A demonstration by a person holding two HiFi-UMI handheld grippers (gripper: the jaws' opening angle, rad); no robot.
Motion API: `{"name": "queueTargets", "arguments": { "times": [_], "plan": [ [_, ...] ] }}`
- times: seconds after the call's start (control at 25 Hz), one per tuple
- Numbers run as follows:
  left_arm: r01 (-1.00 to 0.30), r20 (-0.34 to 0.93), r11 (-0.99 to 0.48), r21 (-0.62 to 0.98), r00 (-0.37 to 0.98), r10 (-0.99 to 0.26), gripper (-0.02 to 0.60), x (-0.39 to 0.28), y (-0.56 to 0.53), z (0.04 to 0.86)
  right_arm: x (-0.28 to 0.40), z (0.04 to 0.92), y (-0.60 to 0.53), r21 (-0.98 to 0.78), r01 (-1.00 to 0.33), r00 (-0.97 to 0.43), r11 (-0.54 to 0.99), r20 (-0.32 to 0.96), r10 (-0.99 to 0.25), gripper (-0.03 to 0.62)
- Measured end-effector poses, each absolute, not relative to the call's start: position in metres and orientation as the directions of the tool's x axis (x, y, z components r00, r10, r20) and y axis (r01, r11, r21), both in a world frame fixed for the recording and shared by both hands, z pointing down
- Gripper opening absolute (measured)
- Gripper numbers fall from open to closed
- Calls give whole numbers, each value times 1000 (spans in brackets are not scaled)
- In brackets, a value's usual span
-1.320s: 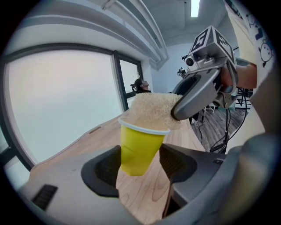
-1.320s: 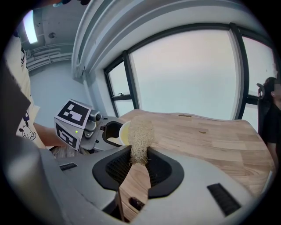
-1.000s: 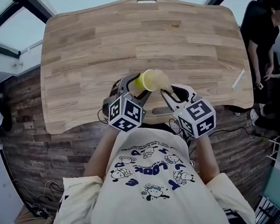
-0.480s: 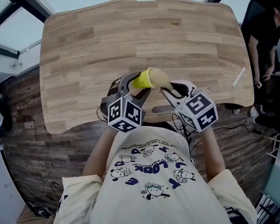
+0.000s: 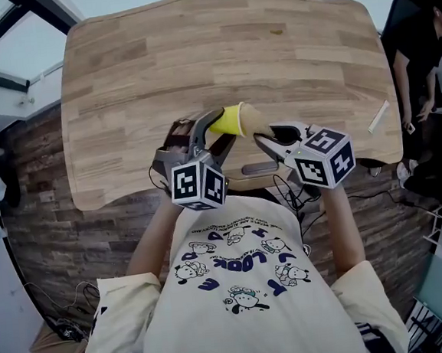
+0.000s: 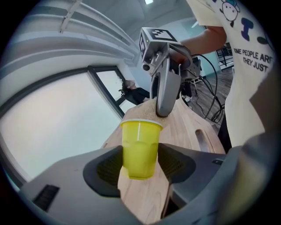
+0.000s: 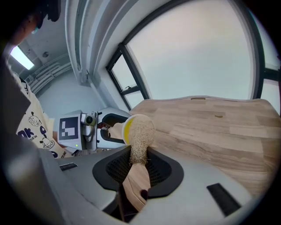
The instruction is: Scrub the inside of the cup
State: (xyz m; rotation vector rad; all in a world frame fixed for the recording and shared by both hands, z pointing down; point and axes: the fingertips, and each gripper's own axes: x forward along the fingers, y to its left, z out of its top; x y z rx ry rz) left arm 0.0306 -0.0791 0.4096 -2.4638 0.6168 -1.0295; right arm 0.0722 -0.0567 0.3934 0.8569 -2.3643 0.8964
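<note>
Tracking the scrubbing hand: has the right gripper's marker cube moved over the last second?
Yes. The right gripper's marker cube has swung right and up, away from the table's slot, now over its near edge.

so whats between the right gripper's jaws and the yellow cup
The scrub brush: handle clamped in the right gripper, bristle head at the mouth of the yellow cup; shown in the right gripper view.

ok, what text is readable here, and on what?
"ME PEOPLE AR" over "THEY JUST": T-shirt, clipped by the frame edge.
"LOOK": same shirt, upside down in head view; other print there too small.
Left marker cube, right marker cube: square codes only, no letters.
Yellow cup: none.
</note>
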Motion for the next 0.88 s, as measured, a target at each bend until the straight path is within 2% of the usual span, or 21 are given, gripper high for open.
{"name": "queueTargets", "arguments": {
  "times": [0.28, 0.88],
  "plan": [
    [-152, 566, -790, -594, 619, -544, 270, 32, -79, 409, 68, 397, -56, -424, -659, -706, 621, 634, -316, 84],
    [-8, 581, -758, -653, 637, -507, 265, 37, -69, 411, 64, 404, -50, -457, -615, -711, 643, 674, -200, 83]
  ]
}}
